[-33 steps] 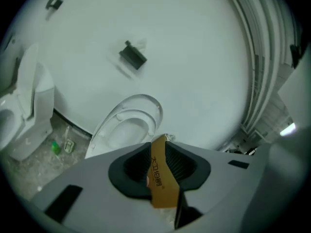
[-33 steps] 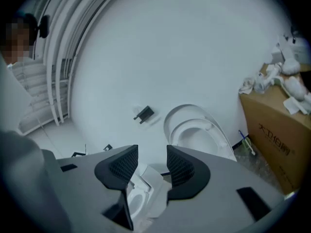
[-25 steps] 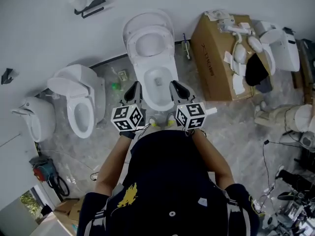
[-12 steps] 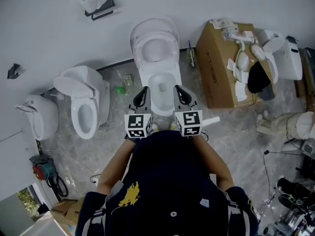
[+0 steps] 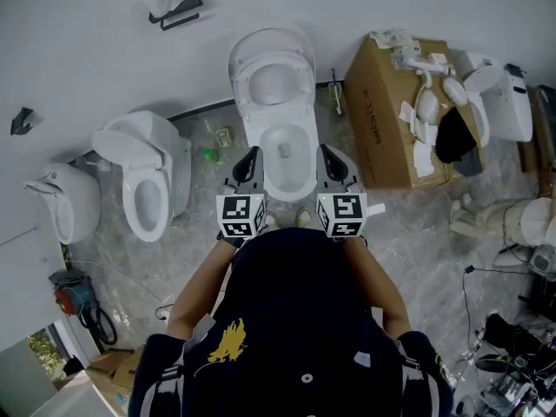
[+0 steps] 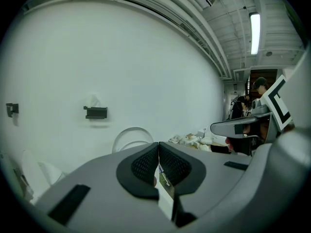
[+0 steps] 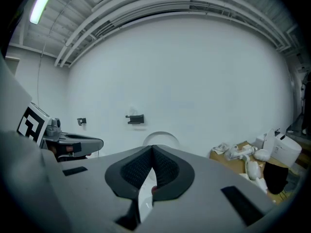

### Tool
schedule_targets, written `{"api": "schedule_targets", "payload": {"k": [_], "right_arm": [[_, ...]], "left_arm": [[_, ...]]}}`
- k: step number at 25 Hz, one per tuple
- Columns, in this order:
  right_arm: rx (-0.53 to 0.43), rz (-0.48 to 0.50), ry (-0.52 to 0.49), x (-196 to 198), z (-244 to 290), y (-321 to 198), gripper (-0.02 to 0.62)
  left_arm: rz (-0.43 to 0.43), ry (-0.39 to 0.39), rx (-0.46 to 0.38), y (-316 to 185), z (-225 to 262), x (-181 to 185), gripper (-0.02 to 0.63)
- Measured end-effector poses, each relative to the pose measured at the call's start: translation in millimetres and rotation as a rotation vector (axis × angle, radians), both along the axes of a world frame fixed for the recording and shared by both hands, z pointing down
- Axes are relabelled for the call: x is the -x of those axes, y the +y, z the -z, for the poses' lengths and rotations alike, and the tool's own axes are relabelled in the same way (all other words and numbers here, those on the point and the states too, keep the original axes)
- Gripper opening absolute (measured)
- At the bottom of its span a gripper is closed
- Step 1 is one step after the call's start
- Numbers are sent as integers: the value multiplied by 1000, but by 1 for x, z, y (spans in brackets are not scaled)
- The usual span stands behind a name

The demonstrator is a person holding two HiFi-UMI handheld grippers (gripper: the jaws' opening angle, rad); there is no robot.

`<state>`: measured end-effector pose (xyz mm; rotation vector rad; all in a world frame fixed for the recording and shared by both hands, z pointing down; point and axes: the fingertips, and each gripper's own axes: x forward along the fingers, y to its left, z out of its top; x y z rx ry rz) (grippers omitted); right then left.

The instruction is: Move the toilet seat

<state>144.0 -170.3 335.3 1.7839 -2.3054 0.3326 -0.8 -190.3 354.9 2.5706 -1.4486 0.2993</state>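
Toilet seat [image 5: 247, 81] is seen raised upright against the wall, directly behind the bowl [image 5: 287, 179]: a white oval ring, touched by nothing. Since a second ago, the left gripper [image 5: 250, 155] and right gripper [image 5: 328, 155] have been spread to either side of the bowl's front, jaws closed and empty. The lift is judged done.

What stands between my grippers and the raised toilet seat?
Nothing visible. The left gripper and right gripper, both shut, flank the open bowl; the toilet seat stands raised beyond it.
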Motion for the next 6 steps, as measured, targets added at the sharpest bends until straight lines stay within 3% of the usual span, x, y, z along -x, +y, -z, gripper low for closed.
{"api": "schedule_targets", "payload": {"k": [6], "right_arm": [[1, -16, 7, -4, 0, 3, 25]], "left_arm": [[-13, 4, 5, -1, 0, -3, 21]]}}
